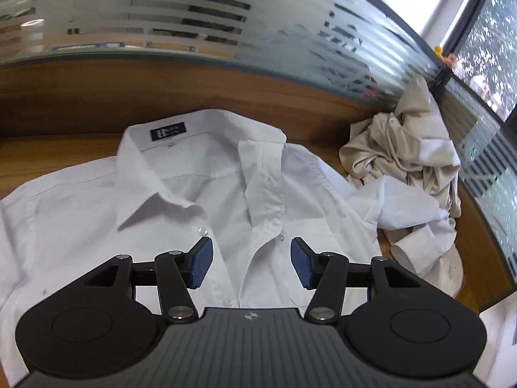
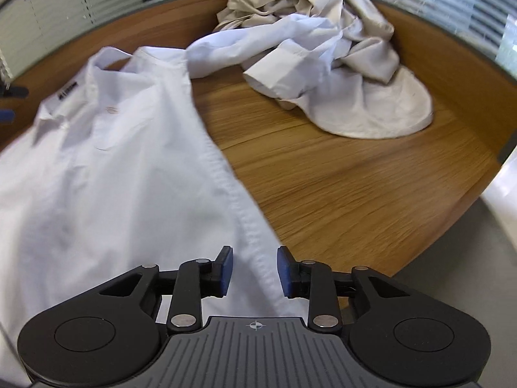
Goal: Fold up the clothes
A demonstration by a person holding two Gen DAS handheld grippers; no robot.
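Wood-grain tabletop [image 2: 339, 174] w/ raised wooden back edge [image 1: 161, 93] at far side, frosted striped glass partition [image 1: 194, 16] above it, dark-framed window [image 1: 494, 48] far right w/ bright daylight, pale wall beside window

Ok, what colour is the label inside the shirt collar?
Dark navy or black with white lettering, clearest in the left wrist view.

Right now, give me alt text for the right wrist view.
The open right gripper hovers over the side edge of a white shirt spread on a wooden table. Beyond lies a crumpled beige garment with the shirt's sleeve draped onto it.
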